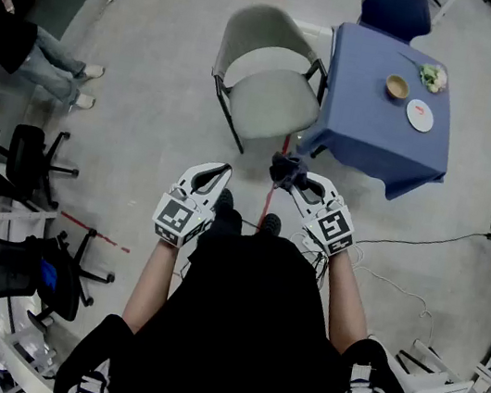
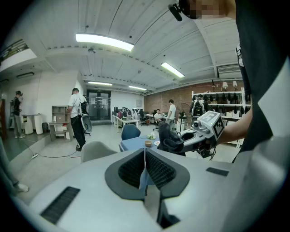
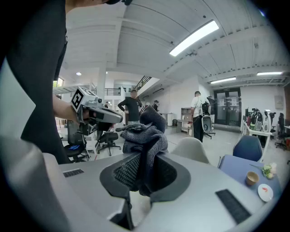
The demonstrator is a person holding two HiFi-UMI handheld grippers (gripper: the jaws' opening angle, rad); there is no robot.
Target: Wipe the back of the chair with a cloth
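Overhead, the chair (image 1: 266, 77) stands beside the table (image 1: 360, 131), ahead of the left gripper (image 1: 216, 174) and right gripper (image 1: 297, 183), touching neither. Left gripper view: jaws together, nothing between. Right gripper view: jaws clamped on the dark cloth (image 3: 144, 133).

This looks like a big open office or lab hall. It has a grey concrete floor (image 1: 143, 135) with red tape marks (image 1: 98, 234), black swivel chairs (image 1: 27, 152), long ceiling lights (image 2: 104, 42) and a brick wall (image 2: 179, 96). Shelves (image 2: 219, 97) carry dark gear, and people (image 2: 77, 115) stand or sit among desks (image 2: 129, 121).
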